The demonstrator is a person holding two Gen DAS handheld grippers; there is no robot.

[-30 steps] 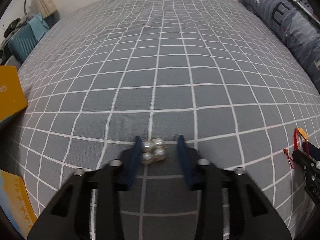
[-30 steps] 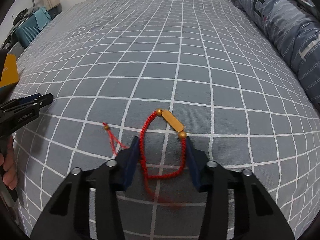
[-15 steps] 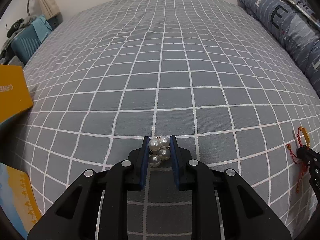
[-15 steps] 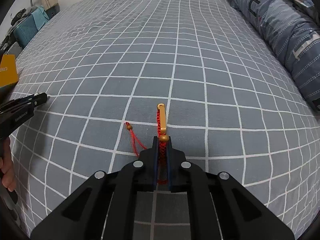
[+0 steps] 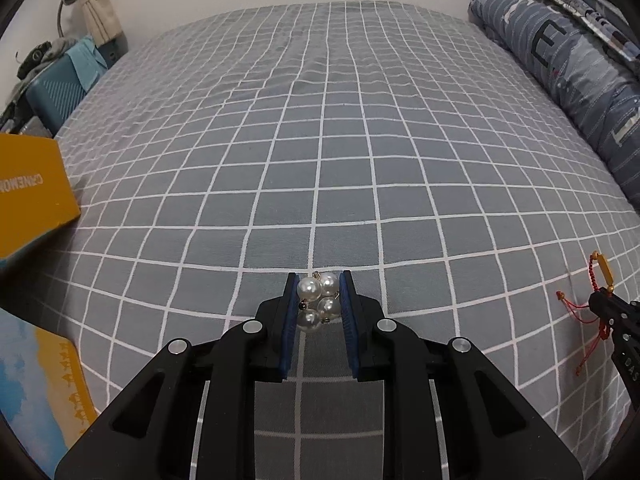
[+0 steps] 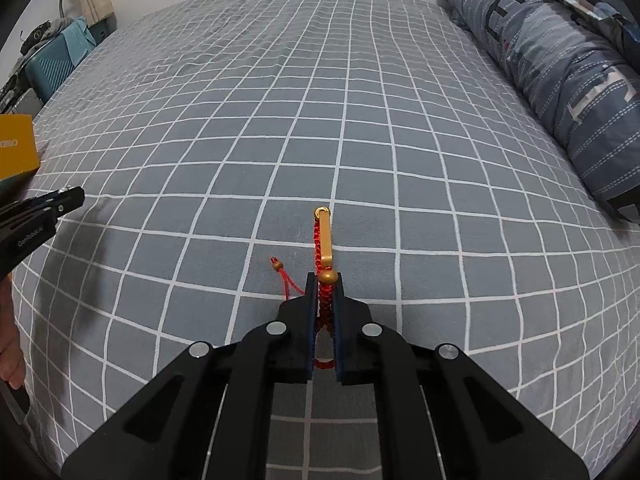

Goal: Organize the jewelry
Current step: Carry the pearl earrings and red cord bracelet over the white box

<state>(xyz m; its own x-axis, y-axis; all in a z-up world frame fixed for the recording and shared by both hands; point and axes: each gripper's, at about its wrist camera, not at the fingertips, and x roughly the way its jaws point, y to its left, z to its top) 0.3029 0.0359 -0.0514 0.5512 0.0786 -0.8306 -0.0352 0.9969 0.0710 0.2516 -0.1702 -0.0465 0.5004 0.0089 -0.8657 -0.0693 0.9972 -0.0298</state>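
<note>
My left gripper is shut on a small pearl bracelet, a bunch of white pearls held between its blue pads above the grey checked bedspread. My right gripper is shut on a red braided cord bracelet with a gold bar and gold beads; the bar sticks out forward past the fingertips and a loose red tail with a bead hangs to the left. The right gripper and the red bracelet show at the far right of the left wrist view. The left gripper's tip shows at the left of the right wrist view.
A yellow box stands at the bed's left edge, also in the right wrist view. A blue-and-yellow printed card or box lies at lower left. A rolled blue quilt lies along the right side. A teal suitcase stands beyond the bed.
Both grippers closed, the left on the pearl bracelet and the right on the red bracelet, squeezing its loop flat. Both have since lifted slightly with their bracelets.
</note>
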